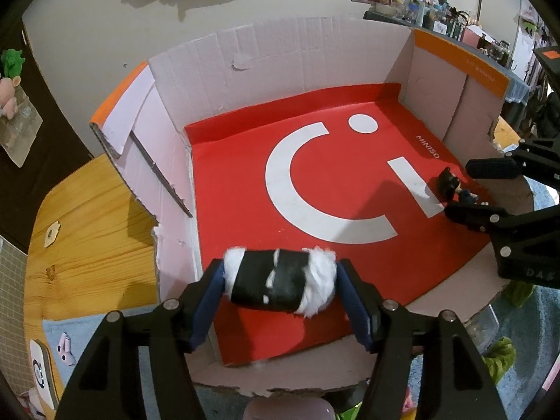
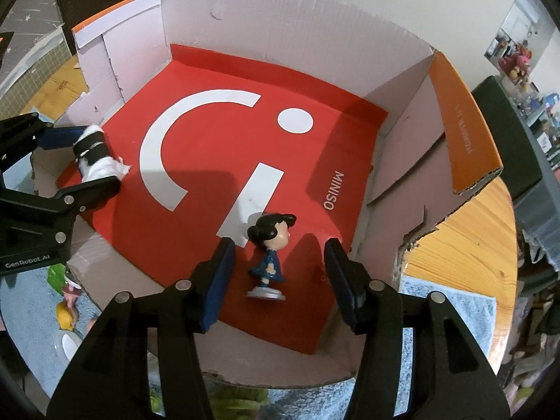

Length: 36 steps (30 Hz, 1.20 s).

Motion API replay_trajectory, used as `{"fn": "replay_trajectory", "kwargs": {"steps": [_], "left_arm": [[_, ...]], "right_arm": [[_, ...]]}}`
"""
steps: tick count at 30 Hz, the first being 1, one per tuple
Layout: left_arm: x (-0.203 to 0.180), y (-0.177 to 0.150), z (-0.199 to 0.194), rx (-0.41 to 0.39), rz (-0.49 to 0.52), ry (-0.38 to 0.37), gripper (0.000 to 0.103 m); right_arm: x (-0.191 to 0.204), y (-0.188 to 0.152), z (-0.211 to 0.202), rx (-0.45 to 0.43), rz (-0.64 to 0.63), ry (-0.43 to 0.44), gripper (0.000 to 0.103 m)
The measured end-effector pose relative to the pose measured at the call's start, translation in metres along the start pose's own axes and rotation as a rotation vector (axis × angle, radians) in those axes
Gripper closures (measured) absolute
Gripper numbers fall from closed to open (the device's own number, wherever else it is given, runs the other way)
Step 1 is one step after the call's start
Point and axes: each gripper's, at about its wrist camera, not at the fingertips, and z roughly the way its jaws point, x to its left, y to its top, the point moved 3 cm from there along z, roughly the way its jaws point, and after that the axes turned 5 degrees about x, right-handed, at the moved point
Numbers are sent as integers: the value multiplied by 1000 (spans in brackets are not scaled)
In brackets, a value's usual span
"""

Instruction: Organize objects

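Observation:
My left gripper is shut on a black roll with white fluffy ends, held just above the red floor of an open cardboard box; it also shows in the right wrist view. My right gripper is open, its pads on either side of a small black-haired figurine in a blue dress that stands on the red liner, not touching it. In the left wrist view the figurine sits between the right gripper's fingers at the box's right side.
The box rests on a wooden table with a blue cloth under its near edge. Small toys lie outside the box's front. Cluttered shelves stand far right.

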Motion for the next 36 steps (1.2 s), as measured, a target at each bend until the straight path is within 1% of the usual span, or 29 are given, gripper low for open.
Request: {"fn": "replay_trajectory", "kwargs": {"steps": [2,5,7,12,13,17,32,33,36], "left_arm": [[0,-1,-2,-3,0,-7,32],[-1,-1,-3,-4,6,-10,29],[-2,-2,-3,-4,14,-5,28],[-3,-2,-3,-6,18,-3,27],[-3,-2,-2,-6,17,-5,27],[-3,-2,-2,-7,17,-6,27],[-3,-3,-3,-9,10,-10,25],[-3,-3,-4,-10,6,-12,25],[-3,-1,-11,-31,2,-7,24]], "right_arm": [[5,-1,-3,-1,3,3,51],[7,12,-5,0,6,6,51],[7,12,-6,-1,8,7,51],[7,13,-7,-1,7,5,51],[18,25,1,-1,8,4,51],[16,30,3,-2,12,6,50],[14,31,4,-5,14,5,48],[14,31,4,-7,15,6,47],[12,32,1,-25,25,11,37]]}}
